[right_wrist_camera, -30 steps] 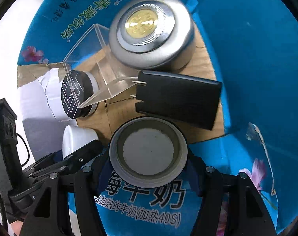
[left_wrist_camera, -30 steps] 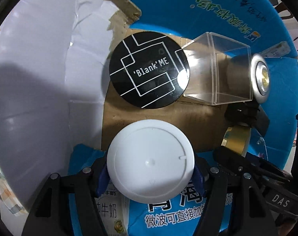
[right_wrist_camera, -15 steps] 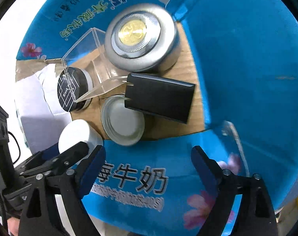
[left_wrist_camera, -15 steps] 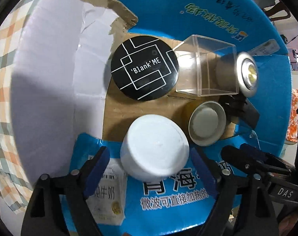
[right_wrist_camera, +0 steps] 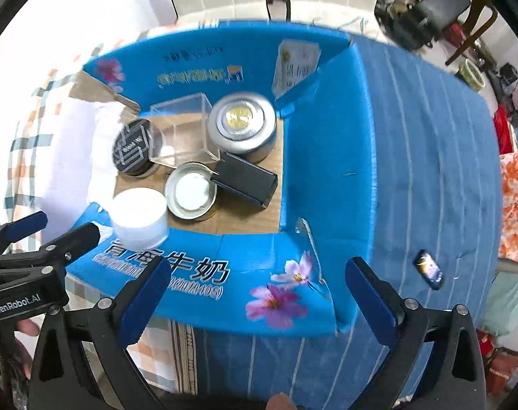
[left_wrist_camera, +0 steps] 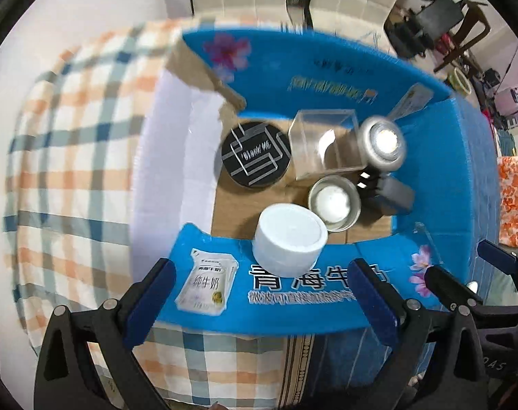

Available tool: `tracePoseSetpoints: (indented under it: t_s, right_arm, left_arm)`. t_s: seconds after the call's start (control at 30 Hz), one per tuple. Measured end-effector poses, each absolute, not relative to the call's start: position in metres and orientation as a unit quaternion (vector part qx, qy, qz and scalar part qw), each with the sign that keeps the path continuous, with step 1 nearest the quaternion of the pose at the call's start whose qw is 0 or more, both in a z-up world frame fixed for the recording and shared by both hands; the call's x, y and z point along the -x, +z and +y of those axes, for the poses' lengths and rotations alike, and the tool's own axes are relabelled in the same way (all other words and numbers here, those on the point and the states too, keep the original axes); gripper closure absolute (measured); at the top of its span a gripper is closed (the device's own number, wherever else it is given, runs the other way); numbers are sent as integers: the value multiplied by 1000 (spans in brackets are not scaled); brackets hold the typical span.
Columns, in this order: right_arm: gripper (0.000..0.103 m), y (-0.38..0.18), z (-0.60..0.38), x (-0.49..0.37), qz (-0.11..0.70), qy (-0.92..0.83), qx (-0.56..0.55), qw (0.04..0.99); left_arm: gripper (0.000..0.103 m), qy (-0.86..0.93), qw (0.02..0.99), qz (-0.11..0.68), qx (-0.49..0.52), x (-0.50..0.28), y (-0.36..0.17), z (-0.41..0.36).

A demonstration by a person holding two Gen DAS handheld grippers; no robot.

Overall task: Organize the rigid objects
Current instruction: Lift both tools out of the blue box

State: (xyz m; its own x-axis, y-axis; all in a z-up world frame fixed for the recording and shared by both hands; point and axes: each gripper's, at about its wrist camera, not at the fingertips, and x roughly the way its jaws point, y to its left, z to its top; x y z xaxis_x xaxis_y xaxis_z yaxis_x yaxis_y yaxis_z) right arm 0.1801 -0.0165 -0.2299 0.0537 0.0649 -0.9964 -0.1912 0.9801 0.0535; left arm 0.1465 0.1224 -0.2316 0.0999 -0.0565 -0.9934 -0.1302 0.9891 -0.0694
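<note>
Six things ahead of both tools in the blue box (right_wrist_camera: 327, 157): white jar (left_wrist_camera: 289, 239), open tin (right_wrist_camera: 191, 190), black disc (left_wrist_camera: 255, 153), clear cube (right_wrist_camera: 182, 133), silver tin (right_wrist_camera: 241, 124), black case (right_wrist_camera: 247, 179). Left tool (left_wrist_camera: 262, 299) and right tool (right_wrist_camera: 255, 295) spread, empty.

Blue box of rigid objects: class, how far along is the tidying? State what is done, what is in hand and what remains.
Done: the blue box holds six items, among them the white jar, grey-lidded tin, black charger, clear cube.
In hand: nothing. Left gripper and right gripper are open, outside the box.
Left: possibly a small dark object on the blue cloth.
</note>
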Motion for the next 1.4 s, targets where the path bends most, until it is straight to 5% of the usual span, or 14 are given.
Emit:
tracePoseSetpoints:
  t_s: [0.77,1.4]
  right_arm:
    - [0,-58,-68,-109,586,135,16,798]
    - [0,-78,-208,-102,602,52,-56,795]
  left_arm:
    - [0,58,833,549,39,-90,-71,102]
    - [0,9,831,556,24,-103,-83,-1]
